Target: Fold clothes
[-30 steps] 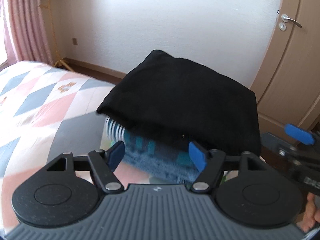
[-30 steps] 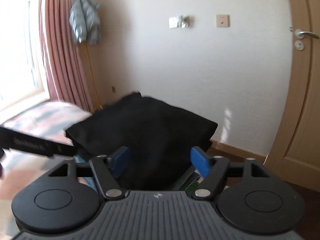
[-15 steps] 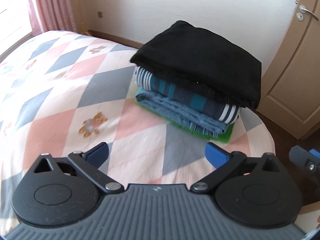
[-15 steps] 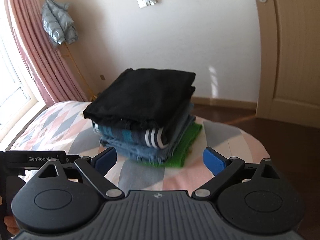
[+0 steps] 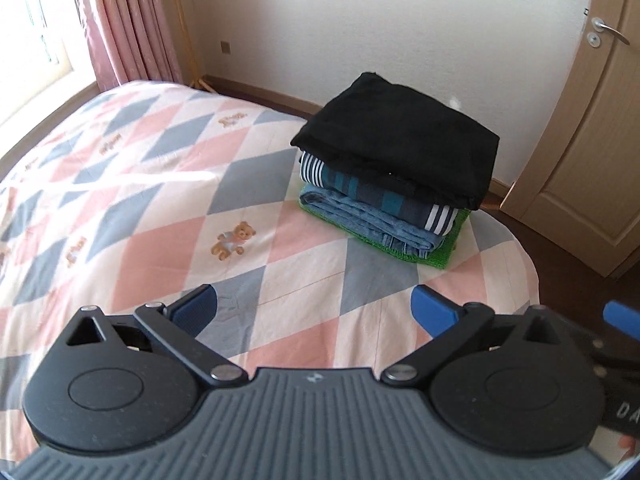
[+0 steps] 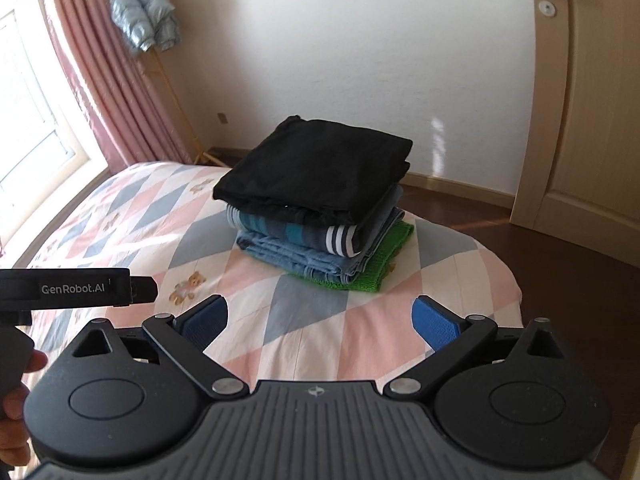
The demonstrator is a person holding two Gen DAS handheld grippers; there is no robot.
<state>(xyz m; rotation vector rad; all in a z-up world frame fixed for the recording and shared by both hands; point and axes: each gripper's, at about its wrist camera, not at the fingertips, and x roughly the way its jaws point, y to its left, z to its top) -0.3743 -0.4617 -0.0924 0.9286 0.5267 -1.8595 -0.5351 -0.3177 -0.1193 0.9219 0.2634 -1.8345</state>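
Observation:
A stack of folded clothes sits near the far right corner of the bed, with a black garment [image 5: 404,144] [image 6: 320,172] on top. Under it lie a striped blue piece [image 5: 372,192] [image 6: 296,232], folded denim [image 5: 372,224] [image 6: 304,260] and a green knit [image 5: 444,256] [image 6: 380,268] at the bottom. My left gripper [image 5: 314,314] stands open above the quilt, well short of the stack, nothing between its blue pads. My right gripper [image 6: 320,320] is open too, also back from the stack and empty.
The bed carries a quilt [image 5: 140,200] [image 6: 280,320] of pink, grey and white diamonds. A wooden door [image 5: 592,120] [image 6: 592,100] stands at the right, pink curtains [image 5: 128,20] and a window at the left. A grey jacket [image 6: 144,4] hangs on a stand. The left handle [image 6: 76,290] shows in the right wrist view.
Both grippers have pulled back from the stack, which now looks smaller and farther away. Their jaws have opened wider. The black garment stays on top of the pile.

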